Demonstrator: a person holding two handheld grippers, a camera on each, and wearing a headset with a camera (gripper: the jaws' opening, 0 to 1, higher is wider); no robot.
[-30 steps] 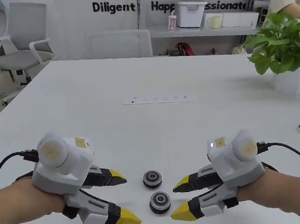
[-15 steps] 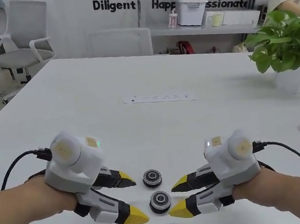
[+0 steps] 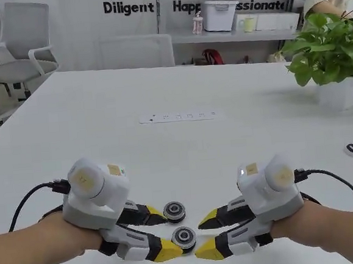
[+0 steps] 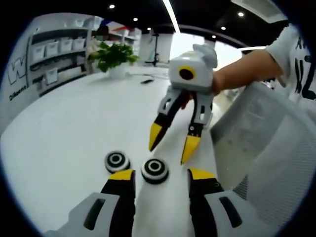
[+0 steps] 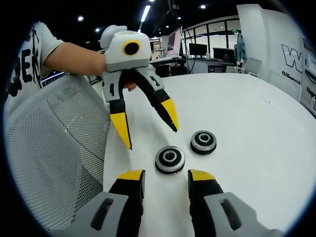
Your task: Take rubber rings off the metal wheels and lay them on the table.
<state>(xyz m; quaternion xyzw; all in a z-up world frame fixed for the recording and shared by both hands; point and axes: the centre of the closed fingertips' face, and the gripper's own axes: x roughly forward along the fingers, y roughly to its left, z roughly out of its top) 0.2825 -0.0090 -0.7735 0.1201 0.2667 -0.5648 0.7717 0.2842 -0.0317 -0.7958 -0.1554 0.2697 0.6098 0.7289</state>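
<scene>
Metal wheels [image 3: 174,211], not yet stripped, are lying together on the tabletop [image 3: 196,149]. Left claw [image 3: 167,233] and right claw [image 3: 201,238], both released, are flanking the nearer wheel [image 3: 183,236], having converged since a second ago; the first grasp is evidently beginning.

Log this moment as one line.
left gripper: open | right gripper: open | near black-ringed metal wheel: between both grippers | far wheel: on white table

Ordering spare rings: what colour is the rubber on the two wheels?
Black, around silvery metal; clearest in the right gripper view, on the nearer wheel.
</scene>
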